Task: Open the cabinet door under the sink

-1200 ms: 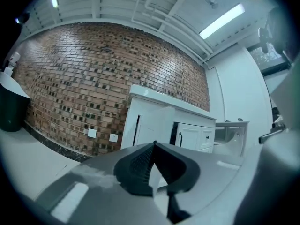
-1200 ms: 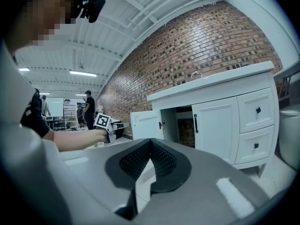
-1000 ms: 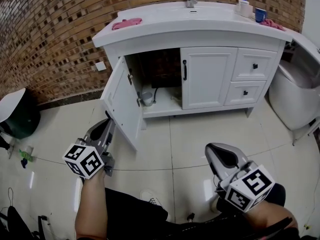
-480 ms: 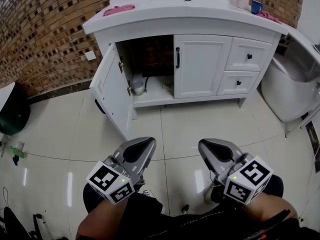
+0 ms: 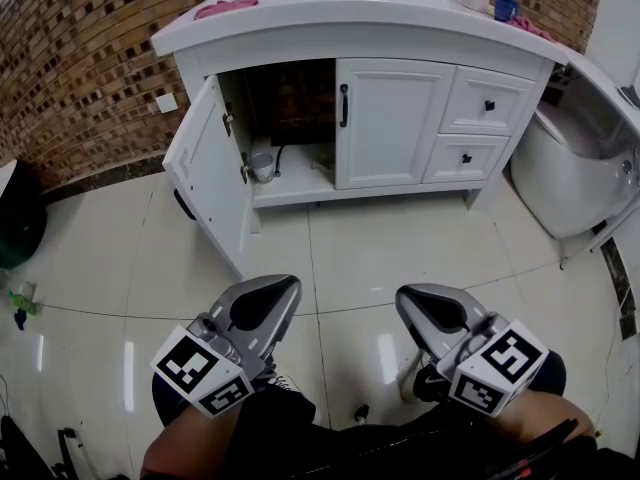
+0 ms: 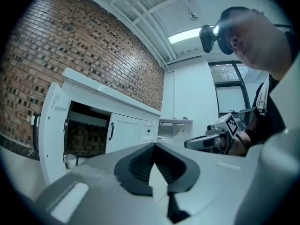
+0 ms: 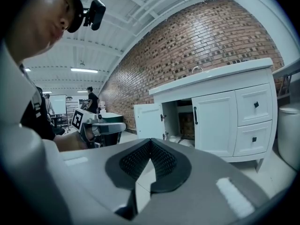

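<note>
Both left tongs (image 5: 283, 286) and right tongs (image 5: 405, 300) are closed and empty. The white panelled cabinet door (image 5: 205, 173) stands wide open at the left end of the white vanity (image 5: 350, 43). The opening step looks done, and no further pull seems needed.

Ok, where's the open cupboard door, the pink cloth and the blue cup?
open cabinet door (image 5: 208, 173): head view, middle of its inner panel.
pink cloth (image 5: 225, 8): head view, middle of the cloth, on the countertop's left end.
blue cup (image 5: 505, 8): head view, its side.

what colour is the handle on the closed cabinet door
Black. The handle is a slim vertical bar, and it shows best in the head view.
</note>
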`<control>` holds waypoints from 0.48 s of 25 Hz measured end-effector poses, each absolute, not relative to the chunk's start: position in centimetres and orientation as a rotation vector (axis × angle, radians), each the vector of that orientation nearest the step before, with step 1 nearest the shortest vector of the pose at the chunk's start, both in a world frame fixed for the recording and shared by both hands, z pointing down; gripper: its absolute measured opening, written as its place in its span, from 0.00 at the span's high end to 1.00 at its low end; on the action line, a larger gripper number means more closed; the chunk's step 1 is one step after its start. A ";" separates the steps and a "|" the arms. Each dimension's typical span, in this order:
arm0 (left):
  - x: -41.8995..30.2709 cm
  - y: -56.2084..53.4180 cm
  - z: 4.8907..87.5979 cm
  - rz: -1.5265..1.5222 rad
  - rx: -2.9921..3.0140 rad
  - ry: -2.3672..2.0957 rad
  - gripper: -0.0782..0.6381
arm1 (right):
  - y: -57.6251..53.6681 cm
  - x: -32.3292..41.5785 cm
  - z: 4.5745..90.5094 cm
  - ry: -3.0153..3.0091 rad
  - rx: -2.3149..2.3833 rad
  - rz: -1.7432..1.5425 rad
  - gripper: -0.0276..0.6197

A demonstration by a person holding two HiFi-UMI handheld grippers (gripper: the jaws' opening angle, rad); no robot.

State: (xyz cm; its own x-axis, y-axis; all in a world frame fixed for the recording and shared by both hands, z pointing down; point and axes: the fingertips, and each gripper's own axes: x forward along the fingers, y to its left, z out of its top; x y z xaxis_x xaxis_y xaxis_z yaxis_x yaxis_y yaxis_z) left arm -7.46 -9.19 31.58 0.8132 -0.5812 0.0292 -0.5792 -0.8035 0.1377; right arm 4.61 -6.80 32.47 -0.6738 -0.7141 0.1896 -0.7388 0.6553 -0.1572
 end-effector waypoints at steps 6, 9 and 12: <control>-7.5 -9.1 32.2 0.008 2.853 -0.914 0.89 | -6.7 3.7 32.7 -2.771 1.182 0.389 0.95; -7.6 -9.3 32.7 0.012 2.830 -0.906 0.89 | -6.7 3.5 32.8 -2.776 1.168 0.402 0.95; -7.4 -9.3 32.8 0.013 2.828 -0.898 0.89 | -6.7 3.4 32.9 -2.773 1.160 0.399 0.95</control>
